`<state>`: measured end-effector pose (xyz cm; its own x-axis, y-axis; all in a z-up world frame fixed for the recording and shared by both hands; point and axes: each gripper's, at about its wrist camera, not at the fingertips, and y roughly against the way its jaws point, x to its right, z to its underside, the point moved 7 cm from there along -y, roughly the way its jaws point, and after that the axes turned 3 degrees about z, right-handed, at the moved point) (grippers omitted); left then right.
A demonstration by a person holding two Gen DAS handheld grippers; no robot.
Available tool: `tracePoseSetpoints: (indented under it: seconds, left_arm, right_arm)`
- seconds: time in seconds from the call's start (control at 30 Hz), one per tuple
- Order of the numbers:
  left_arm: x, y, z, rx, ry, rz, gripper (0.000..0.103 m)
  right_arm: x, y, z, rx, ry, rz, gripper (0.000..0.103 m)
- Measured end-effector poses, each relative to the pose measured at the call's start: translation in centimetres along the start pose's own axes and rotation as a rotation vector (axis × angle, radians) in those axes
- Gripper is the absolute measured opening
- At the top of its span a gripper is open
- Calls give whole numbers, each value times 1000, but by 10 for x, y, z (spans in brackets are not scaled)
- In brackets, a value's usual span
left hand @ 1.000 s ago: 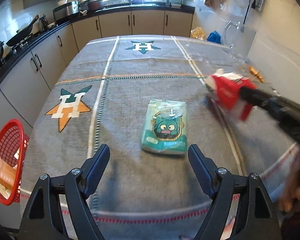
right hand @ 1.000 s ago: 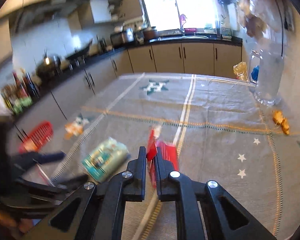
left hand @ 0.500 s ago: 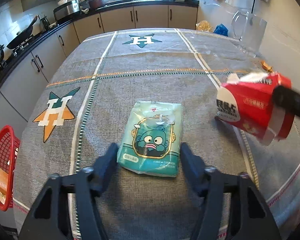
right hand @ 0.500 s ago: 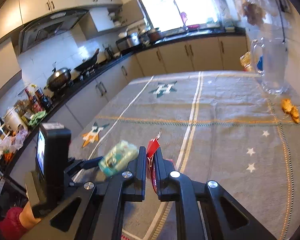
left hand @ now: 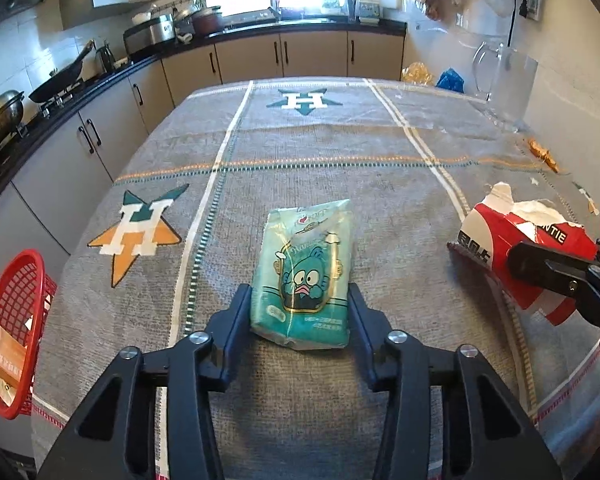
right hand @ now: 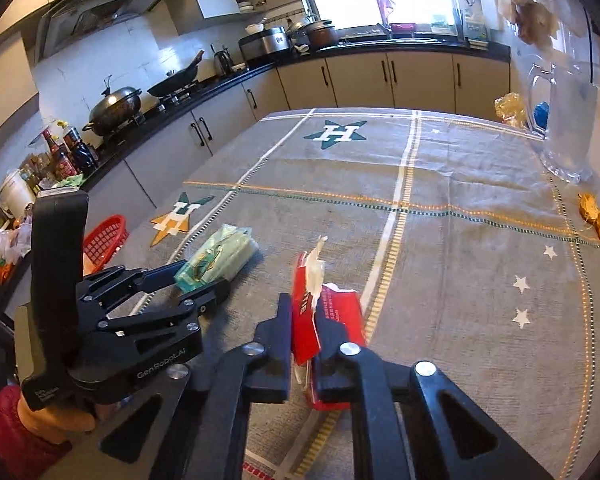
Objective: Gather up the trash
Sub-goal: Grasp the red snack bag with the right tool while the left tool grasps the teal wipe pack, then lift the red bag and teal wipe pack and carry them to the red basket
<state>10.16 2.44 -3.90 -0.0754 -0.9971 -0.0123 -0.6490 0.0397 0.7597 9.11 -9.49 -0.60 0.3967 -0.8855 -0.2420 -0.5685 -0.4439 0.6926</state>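
Note:
A teal tissue pack (left hand: 304, 276) with a cartoon face lies flat on the grey tablecloth (left hand: 340, 140). My left gripper (left hand: 300, 304) straddles the pack's near end. Its jaws are closing, and both pads meet the pack's sides. The right wrist view shows the same pack (right hand: 216, 256) between the left gripper's (right hand: 202, 278) fingers. My right gripper (right hand: 304, 320) is shut on a torn red and white wrapper (right hand: 332, 312), held just above the cloth. In the left wrist view that wrapper (left hand: 496, 236) hangs to the right of the pack.
A red mesh basket (left hand: 12, 320) with some packaging in it stands off the table's left edge. A clear glass jug (right hand: 564, 128) stands at the far right. Orange wrapper scraps (right hand: 594, 220) lie near the right edge. A hand in a red sleeve (right hand: 56, 420) holds the left gripper.
The left gripper came forward over the teal pack and its jaws narrowed from wide apart to the pack's sides. The right gripper sank slightly with the red wrapper.

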Motion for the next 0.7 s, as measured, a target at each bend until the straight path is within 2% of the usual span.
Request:
tracePoseSetpoints:
  seconds: [0.13, 0.23, 0.33, 0.57, 0.7]
  left_arm:
    - [-7, 2, -2, 21, 39, 22, 41]
    - [-10, 7, -5, 47, 51, 22, 41]
    - [-9, 12, -8, 76, 54, 19, 41]
    - [-8, 20, -12, 123, 35, -11, 41]
    - [-8, 21, -12, 124, 35, -13, 41]
  right_arm:
    - [3, 9, -6, 52, -31, -18, 7]
    - [-2, 25, -14, 143, -33, -22, 7]
    - [-5, 32, -18, 183, -37, -24, 7]
    - [-10, 28, -16, 172, -34, -33, 7]
    - [-13, 25, -13, 159, -27, -36, 7]
